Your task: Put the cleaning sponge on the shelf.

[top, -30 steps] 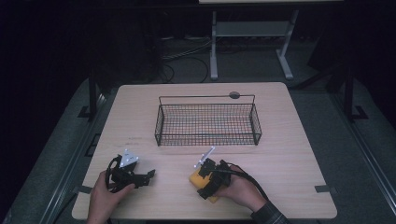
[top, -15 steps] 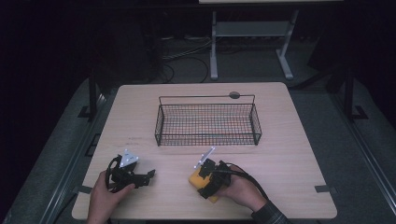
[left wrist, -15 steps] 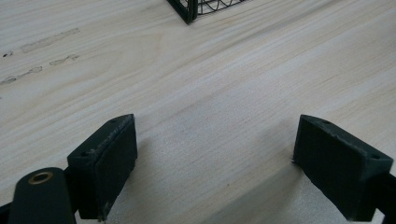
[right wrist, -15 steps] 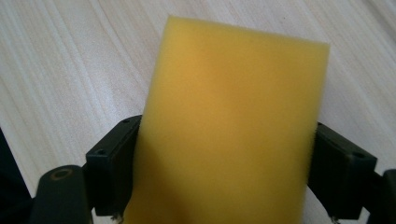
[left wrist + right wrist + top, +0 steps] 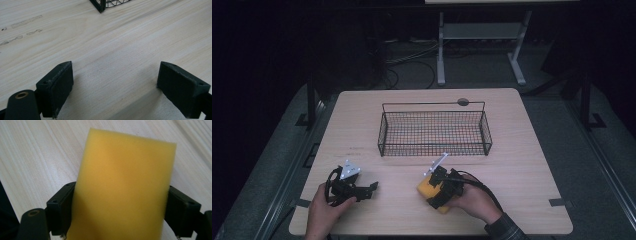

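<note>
Already the right gripper [image 5: 432,192] has its jaws closing against the yellow sponge [image 5: 125,185] (long axis running out past them) on the table [image 5: 522,150], near the wire basket [image 5: 434,127], while the left gripper [image 5: 115,85] gapes wide, empty.

Table [image 5: 522,150]: wire basket [image 5: 434,129] at centre, toward the far edge. Near edge, left: left gripper [image 5: 371,188] resting on the tabletop. Near edge, right of it and well apart: sponge [image 5: 428,187] on the tabletop, between the jaws of the right gripper [image 5: 437,192].
</note>
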